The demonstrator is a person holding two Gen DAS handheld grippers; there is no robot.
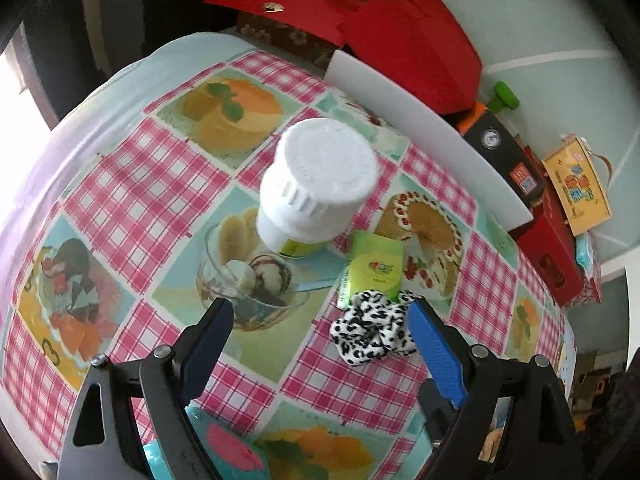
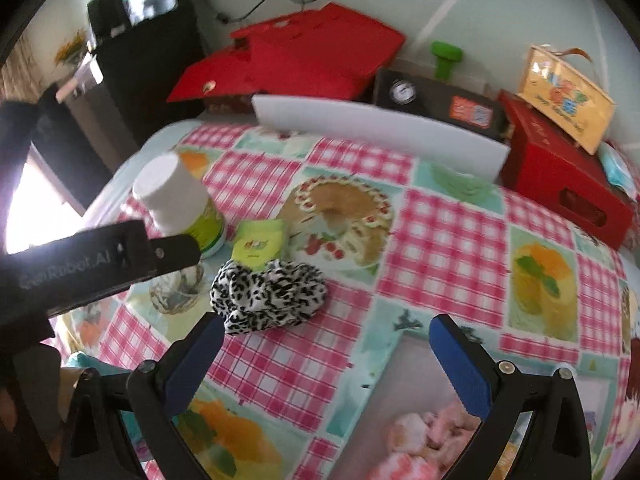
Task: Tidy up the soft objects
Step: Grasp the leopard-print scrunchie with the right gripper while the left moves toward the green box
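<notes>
Both claws hang wide and empty above the checked tabletop (image 1: 120, 184), the left claw (image 1: 320, 320) nearest the leopard-print scrunchie (image 1: 370, 334) (it lies just beside a green packet (image 1: 374, 268)). Judged step: the approach; next, centre and close.

Spotted scrunchie (image 2: 269, 297) lying mid-tabletop (image 2: 440, 236) — touching green packet (image 2: 260, 245), just beyond open right tongs (image 2: 325, 336) — nothing gripped.
</notes>
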